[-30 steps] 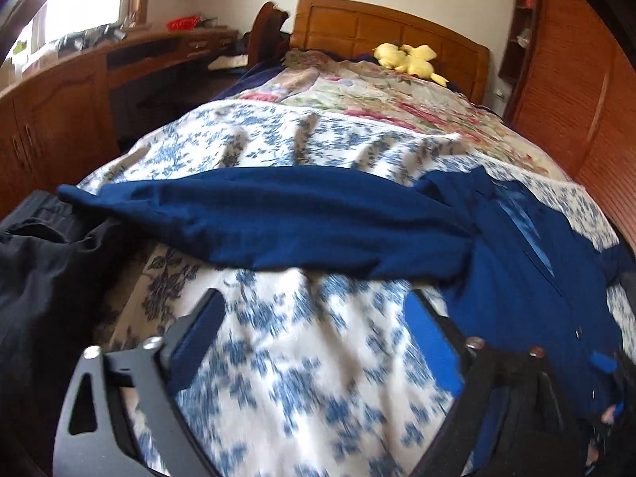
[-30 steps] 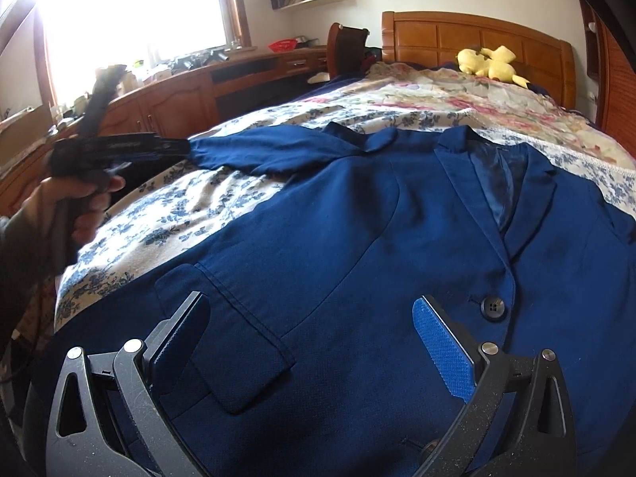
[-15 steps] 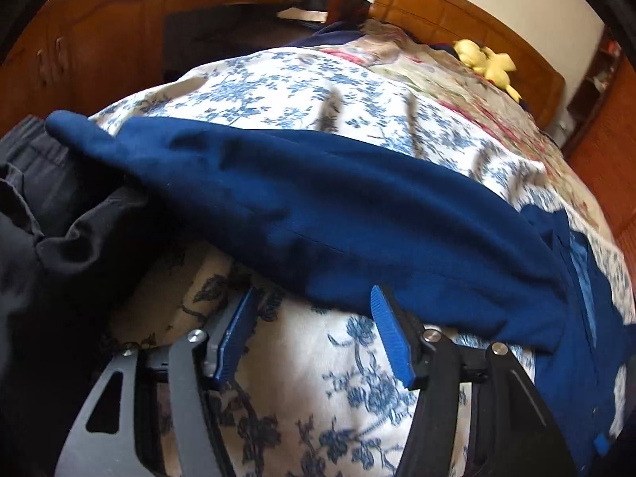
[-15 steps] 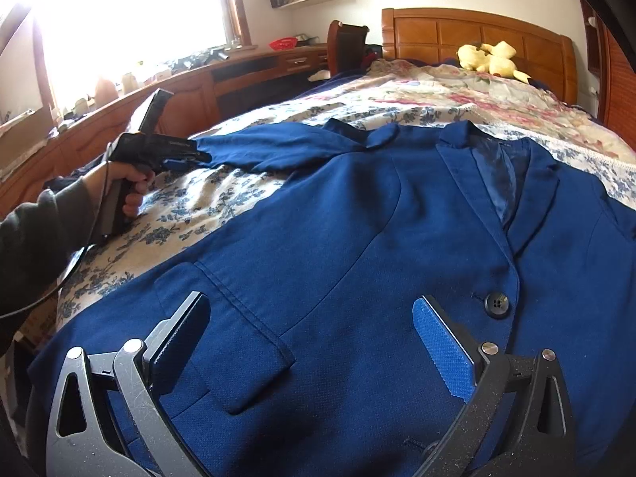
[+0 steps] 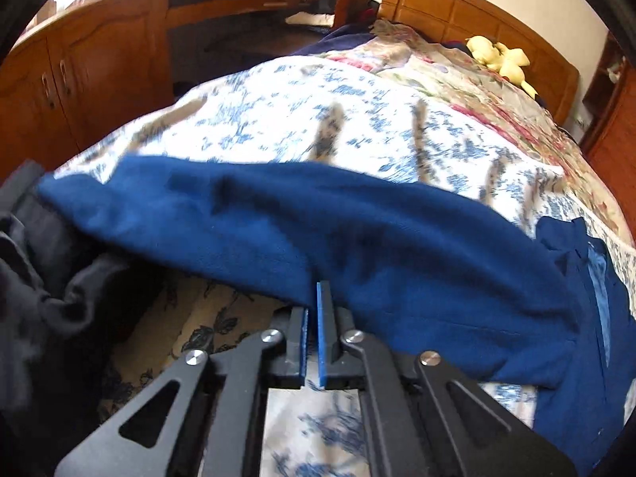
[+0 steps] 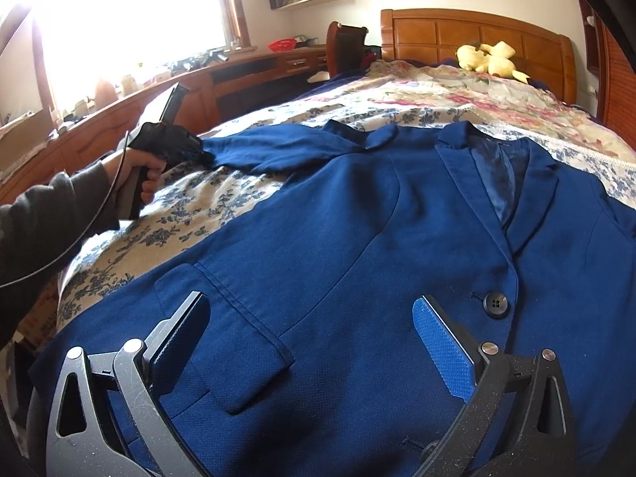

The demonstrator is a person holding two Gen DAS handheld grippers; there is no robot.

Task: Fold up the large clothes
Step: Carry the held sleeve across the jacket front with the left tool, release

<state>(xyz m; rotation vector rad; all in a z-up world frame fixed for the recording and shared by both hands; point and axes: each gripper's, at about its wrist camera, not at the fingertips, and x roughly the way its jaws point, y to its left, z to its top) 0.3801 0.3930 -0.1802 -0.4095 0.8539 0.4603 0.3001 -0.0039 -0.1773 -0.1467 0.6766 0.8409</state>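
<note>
Since a second ago the left gripper (image 5: 314, 310) has slid in low over the bed and up to the near edge of the jacket sleeve (image 5: 302, 234), and its jaws have just been closing. Now the blue pads are pressed together, pinching that sleeve edge. Sleeve lies stretched out sideways across the floral bedspread (image 5: 302, 107), its cuff end by some dark clothes (image 5: 47, 290). Over on the right wrist view, the blue jacket (image 6: 357, 238) lies flat and face up on the bed, button (image 6: 495, 304) showing. Right gripper (image 6: 314, 334) hovers above the pocket flap, fingers spread wide, nothing between them. Yellow plush toy (image 6: 489, 59) sits up by the headboard.
</note>
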